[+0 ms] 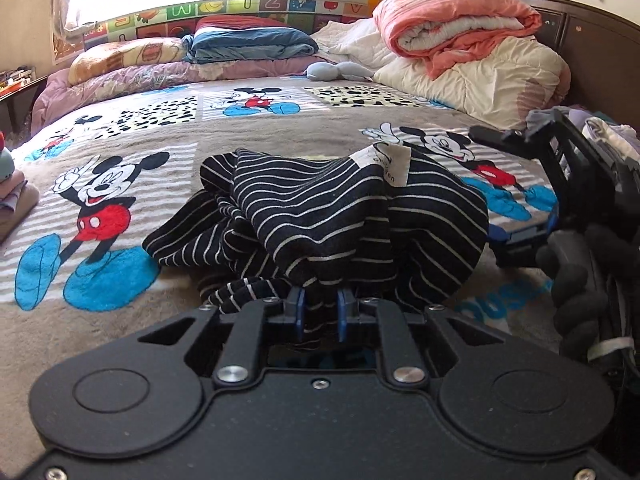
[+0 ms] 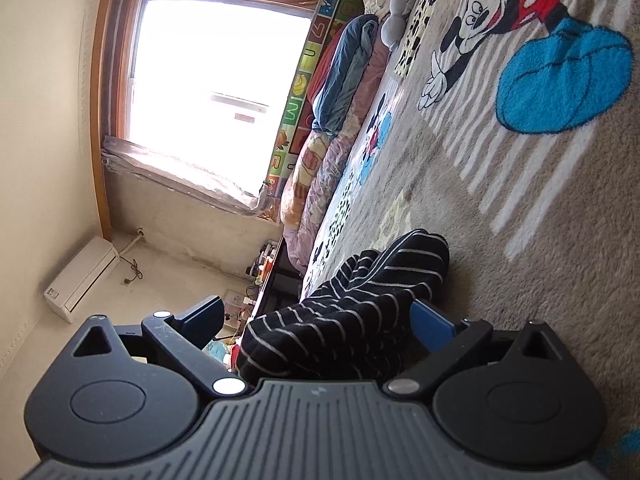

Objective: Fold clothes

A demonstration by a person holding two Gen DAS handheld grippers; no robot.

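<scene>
In the left wrist view we see the striped garment (image 1: 320,224), black with thin white lines, bunched in a crumpled heap on the cartoon-mouse blanket (image 1: 120,128) that covers the bed. A white label (image 1: 394,164) sticks up at the top of the heap, on its far side. The left claw (image 1: 319,314) is nearly closed, its blue pads pinching a fold of the garment's near edge. Right of the garment we make out the right claw (image 1: 516,184) turned on its side, held in a black-gloved hand (image 1: 580,280); from here we cannot tell how wide it stands. Beyond the garment, at the far edge of the blanket, lie a folded blue quilt (image 1: 256,46) and a rolled pink quilt (image 1: 460,28).

In the right wrist view the whole scene is rolled sideways. The right claw (image 2: 320,320) stands wide apart, one finger on each side of a thick wad of the same striped garment (image 2: 352,316). The blue pad (image 2: 432,322) on the blanket side lies against the cloth, while the other finger stands clear of it, so we see no grip. The garment rests on the blanket (image 2: 520,208), and past it we see a bright window (image 2: 208,80)
</scene>
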